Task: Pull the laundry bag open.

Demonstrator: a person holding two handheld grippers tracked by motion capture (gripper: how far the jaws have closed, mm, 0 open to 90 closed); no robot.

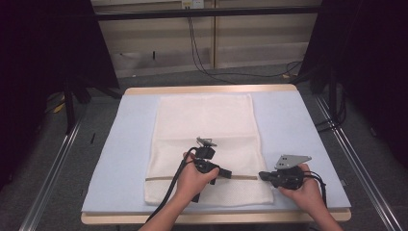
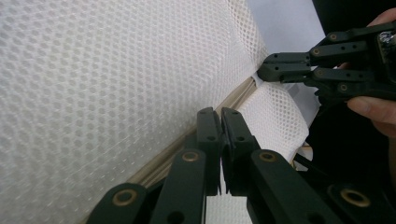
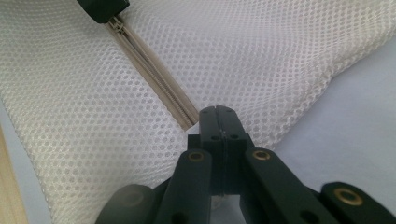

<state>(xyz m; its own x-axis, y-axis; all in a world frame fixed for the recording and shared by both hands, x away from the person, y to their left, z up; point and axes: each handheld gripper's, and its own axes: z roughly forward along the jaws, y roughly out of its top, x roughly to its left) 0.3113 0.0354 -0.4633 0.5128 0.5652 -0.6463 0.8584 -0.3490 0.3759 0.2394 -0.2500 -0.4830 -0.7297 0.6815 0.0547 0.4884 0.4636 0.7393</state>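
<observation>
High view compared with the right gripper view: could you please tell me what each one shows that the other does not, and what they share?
The high view gives the bag's whole outline, both hands, the table's wooden rim and cables on the floor beyond. The right gripper view gives the mesh holes and the zipper teeth up close, with the right gripper shut on the bag at the zipper's end. Both show the bag, the zipper, the blue mat and the left gripper on the zipper.
</observation>
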